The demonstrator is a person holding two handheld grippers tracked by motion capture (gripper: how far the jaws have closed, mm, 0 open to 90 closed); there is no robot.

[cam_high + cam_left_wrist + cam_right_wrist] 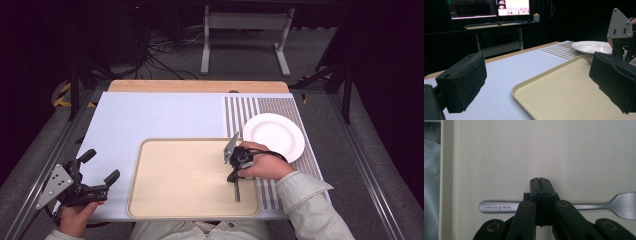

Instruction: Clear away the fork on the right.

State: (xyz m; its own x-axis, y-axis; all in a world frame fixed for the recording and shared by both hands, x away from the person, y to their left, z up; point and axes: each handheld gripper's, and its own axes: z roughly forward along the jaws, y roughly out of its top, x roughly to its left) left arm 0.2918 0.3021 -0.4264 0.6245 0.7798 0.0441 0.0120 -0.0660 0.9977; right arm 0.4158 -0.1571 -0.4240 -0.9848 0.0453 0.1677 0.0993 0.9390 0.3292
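Note:
A steel fork (237,194) lies on the beige tray (180,175) near its right front corner, handle end toward the person. My right gripper (234,176) stands over the fork's handle with its jaws shut. In the right gripper view the shut jaws (539,180) cross in front of the fork (499,207), which runs left to right beneath them with its tines at the right; nothing is between the pads. My left gripper (102,165) is held at the table's left front corner, open and empty, its pads (461,82) wide apart facing the tray (564,95).
A white plate (273,136) sits on a striped mat (250,107) right of the tray, also seen as the plate (590,46) in the left gripper view. A pale blue cloth (150,117) covers the table. A desk with monitors (489,8) stands beyond.

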